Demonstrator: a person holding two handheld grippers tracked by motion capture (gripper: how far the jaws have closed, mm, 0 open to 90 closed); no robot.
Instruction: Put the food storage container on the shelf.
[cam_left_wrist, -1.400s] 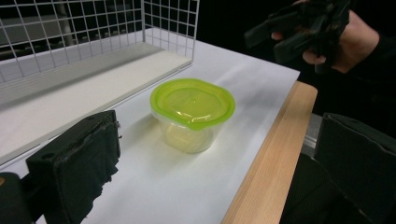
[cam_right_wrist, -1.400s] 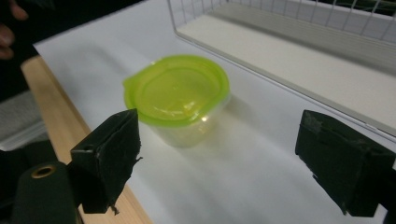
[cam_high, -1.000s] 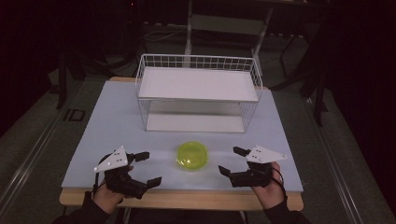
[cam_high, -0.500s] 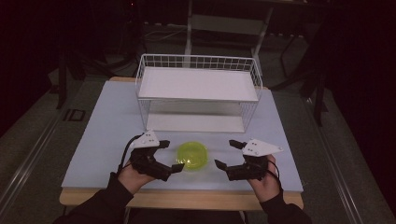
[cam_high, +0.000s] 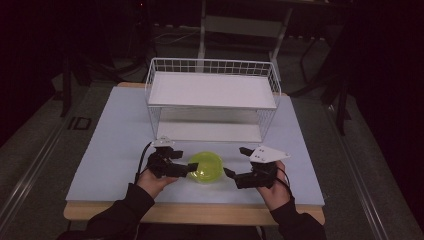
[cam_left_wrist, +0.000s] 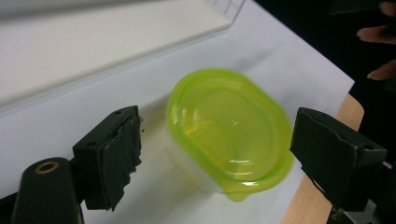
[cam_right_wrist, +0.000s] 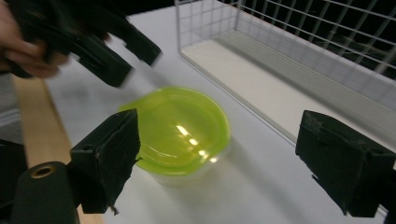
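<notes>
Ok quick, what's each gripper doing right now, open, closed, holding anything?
Left gripper: open, jaws just been closing around the green-lidded container, not gripping it.
Right gripper: open, holding nothing.

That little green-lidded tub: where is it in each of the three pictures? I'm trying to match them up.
High view: the tub sits near the table's front edge, between the left gripper and the right gripper.
Left gripper view: centre, between the two open black jaws, none touching it.
Right gripper view: centre-left, just ahead of the open jaws.
Shared landmark: the white wire rack, behind the tub.
</notes>
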